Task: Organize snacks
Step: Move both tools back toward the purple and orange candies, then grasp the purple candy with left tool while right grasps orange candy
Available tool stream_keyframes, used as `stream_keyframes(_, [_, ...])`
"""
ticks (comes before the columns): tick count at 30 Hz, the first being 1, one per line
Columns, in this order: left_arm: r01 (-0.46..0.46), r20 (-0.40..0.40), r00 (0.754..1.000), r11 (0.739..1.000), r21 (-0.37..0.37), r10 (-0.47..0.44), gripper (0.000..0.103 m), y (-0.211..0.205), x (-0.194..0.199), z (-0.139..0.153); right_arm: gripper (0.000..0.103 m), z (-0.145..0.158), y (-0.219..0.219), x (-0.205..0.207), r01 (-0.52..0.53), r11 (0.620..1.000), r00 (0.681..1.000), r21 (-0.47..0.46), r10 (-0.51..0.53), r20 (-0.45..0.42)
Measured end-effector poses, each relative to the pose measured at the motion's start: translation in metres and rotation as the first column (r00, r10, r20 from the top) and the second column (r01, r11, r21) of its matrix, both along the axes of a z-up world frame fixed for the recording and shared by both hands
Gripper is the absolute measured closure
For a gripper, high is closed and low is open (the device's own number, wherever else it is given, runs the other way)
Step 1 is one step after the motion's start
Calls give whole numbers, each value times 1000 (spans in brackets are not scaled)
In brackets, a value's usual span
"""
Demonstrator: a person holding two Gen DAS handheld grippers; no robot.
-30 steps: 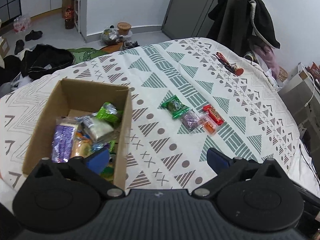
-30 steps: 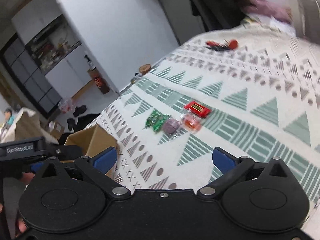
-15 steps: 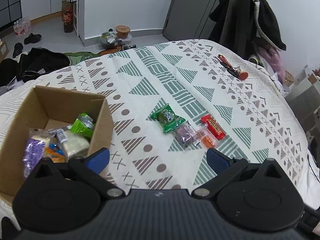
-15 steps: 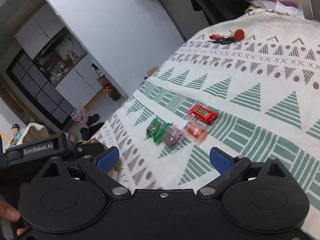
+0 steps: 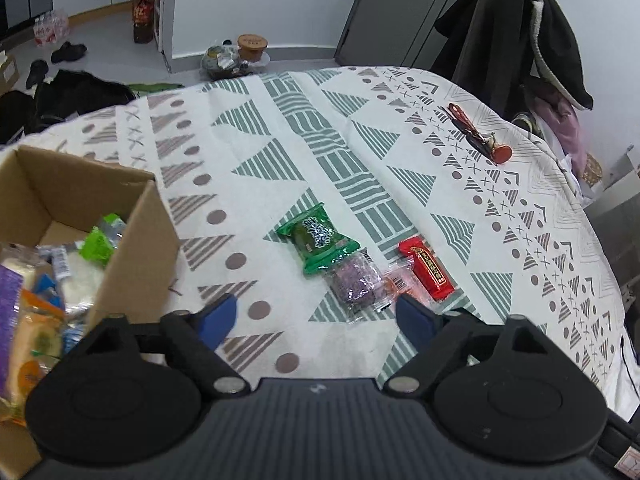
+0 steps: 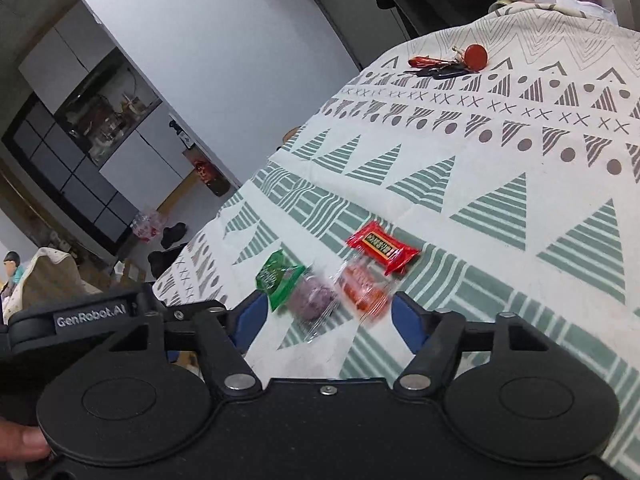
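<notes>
Snacks lie in a short row on my patterned cloth (image 5: 280, 128), and I will place everything by the green packet (image 5: 318, 239). Touching its near end is the clear packet with purple sweets (image 5: 357, 282); its wrapper tucks slightly under the green one's edge. Beyond the purple one, on the side away from the green packet, sits the clear packet with orange filling (image 5: 396, 281), and against that lies the red bar (image 5: 426, 268), the last of the row. All four lie flat.

My left gripper (image 5: 316, 318) hangs above the cloth on the near side of the green packet, its blue fingers (image 5: 218, 316) spread wide with nothing between them; the purple and orange packets show in the gap just ahead of the tips. My right gripper (image 6: 326, 312) is also spread and empty, low over the cloth, with the same row straight ahead: green packet (image 6: 278, 276) by its left finger, purple (image 6: 312, 300) in the middle, orange (image 6: 362, 286) by its right finger, red bar (image 6: 382, 248) just past it. That view is somewhat blurred on the near packets.

Well to the left of the green packet stands the open cardboard box (image 5: 140, 248), already holding several wrapped snacks (image 5: 98, 242). Far beyond the green packet, near the cloth's far edge, rests a bunch of keys with a red tag (image 5: 478, 136). A fingertip (image 6: 24, 448) shows at the lower left corner of the right view.
</notes>
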State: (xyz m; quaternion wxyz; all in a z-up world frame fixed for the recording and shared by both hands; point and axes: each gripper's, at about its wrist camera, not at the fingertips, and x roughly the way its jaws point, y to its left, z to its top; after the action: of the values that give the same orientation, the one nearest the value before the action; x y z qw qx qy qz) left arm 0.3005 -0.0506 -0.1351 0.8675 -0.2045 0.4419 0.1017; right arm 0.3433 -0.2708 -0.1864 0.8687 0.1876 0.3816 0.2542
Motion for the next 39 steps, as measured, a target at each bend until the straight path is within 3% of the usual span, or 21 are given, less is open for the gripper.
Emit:
stream_keyframes(2, [-7,-8,1000,1000,-10,6,33,-3,7,-5,43,-4,0,6,7,1000,1000,1,-7,-7])
stream_keyframes(5, [-25,-11,1000,999,-21,25,41,-5,15,-12,53,-9,0,15,9,1000,1000,5,-9,-14])
stream_keyframes(8, [-35,-14,999,999,-31,35,46,-8,25,-18,55,-13,0,24,15,1000,1000,15,-14,-18])
stream_keyframes(19, [-101,-39,994,994,-49,99,48,-15,55,-40,61,-29,7,47,2,1000,998,16,-1,-63])
stream_keyframes(23, [-125,-51,991,991,-42,123,48,-18,65,-46,72,-41,13,51,-21,1000,992,-18,19,-126])
stream_keyframes(29, [-127,-93,988,992,-18,125,49,-22,76,-60,73,-44,8,49,-16,1000,988,10,18,-156])
stream_keyframes(33, [-129,-99,987,992,0,128,66,-20,73,-63,74,-40,9,46,-23,1000,989,2,23,-147])
stream_keyframes(39, [-131,-107,986,991,-32,127,71,-8,62,-59,71,-36,16,46,-44,999,993,8,44,-113])
